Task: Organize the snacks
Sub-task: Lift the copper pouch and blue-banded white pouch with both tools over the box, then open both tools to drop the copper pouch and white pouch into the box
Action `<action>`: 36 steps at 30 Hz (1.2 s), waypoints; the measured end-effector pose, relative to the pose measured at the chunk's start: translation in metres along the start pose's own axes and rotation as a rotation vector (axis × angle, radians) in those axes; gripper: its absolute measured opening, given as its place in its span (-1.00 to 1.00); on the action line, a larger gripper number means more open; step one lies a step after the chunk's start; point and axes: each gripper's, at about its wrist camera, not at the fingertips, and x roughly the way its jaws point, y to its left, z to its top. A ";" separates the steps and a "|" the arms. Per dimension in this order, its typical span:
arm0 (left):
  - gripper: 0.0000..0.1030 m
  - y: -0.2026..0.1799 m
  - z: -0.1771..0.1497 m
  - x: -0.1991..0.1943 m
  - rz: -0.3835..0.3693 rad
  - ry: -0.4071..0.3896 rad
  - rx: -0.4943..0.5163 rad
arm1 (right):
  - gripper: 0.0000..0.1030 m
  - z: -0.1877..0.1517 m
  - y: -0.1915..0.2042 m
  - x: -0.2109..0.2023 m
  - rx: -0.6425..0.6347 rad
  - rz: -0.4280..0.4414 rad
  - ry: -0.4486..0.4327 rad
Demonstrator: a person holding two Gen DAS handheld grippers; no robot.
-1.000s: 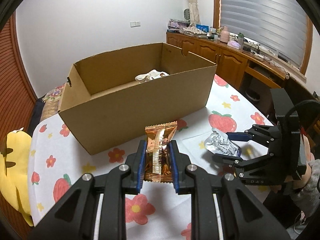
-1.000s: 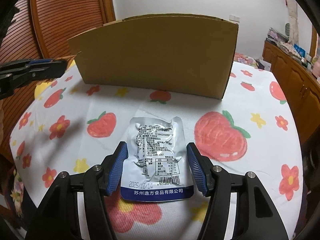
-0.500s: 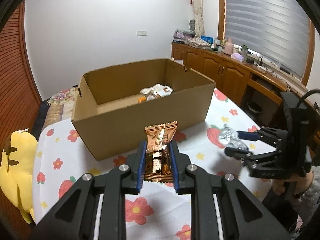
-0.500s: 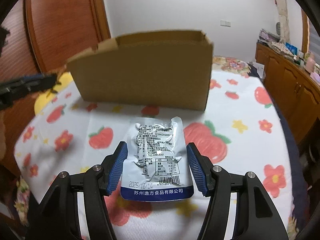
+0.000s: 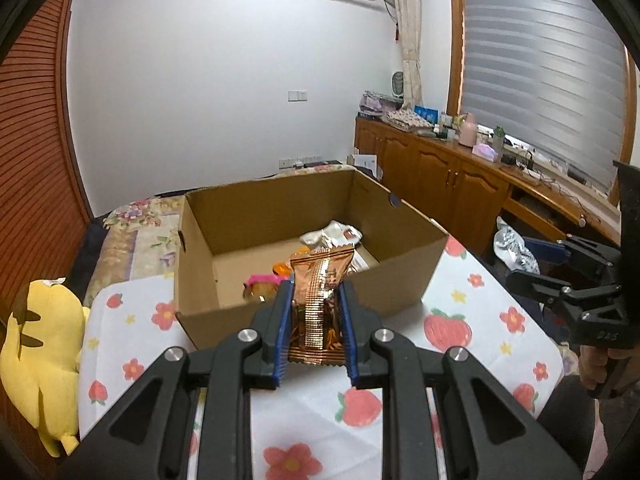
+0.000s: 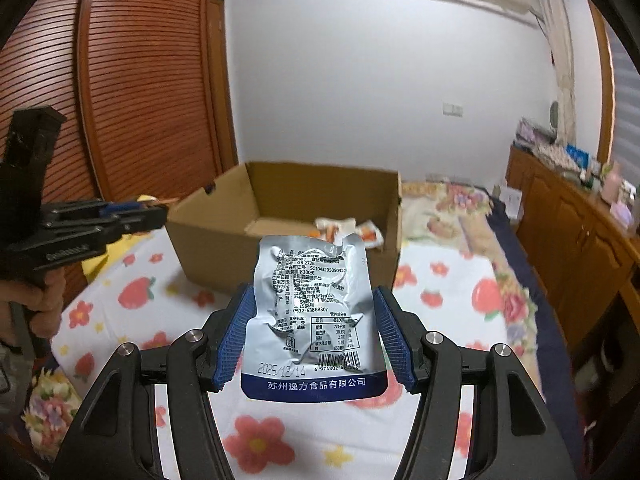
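My left gripper [image 5: 314, 298] is shut on a copper-brown snack packet [image 5: 320, 300], held in the air just in front of the open cardboard box [image 5: 400, 276]. My right gripper [image 6: 314, 308] is shut on a silver pouch with a blue bottom band [image 6: 312, 312], also lifted above the table. The pouch shows in the left wrist view [image 5: 512, 250] at the right, level with the box rim. The box [image 6: 224, 236] holds several snacks: white packets [image 5: 332, 236], an orange one and a pink one [image 5: 262, 282]. The left gripper shows at the left of the right wrist view [image 6: 160, 210].
The table carries a white cloth with strawberries and flowers [image 5: 460, 328]. A yellow plush toy [image 5: 36, 356] lies off the left edge. A wooden sideboard with clutter [image 5: 460, 176] runs along the right wall. A slatted wooden door [image 6: 148, 80] stands behind the box.
Both grippers have risen with their packets. The box interior has come into view from above, and the silver pouch has left the tablecloth.
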 end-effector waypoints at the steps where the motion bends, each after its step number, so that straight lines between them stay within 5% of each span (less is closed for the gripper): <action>1: -0.62 0.002 0.002 0.001 0.002 -0.003 -0.001 | 0.21 0.006 0.001 0.001 -0.007 0.003 -0.007; 19: -0.61 0.067 0.046 0.091 0.005 0.008 -0.082 | 0.21 0.076 -0.003 0.082 -0.088 0.046 -0.033; 36: -0.60 0.072 0.036 0.149 0.031 0.118 -0.087 | 0.21 0.074 -0.022 0.169 -0.066 0.075 0.069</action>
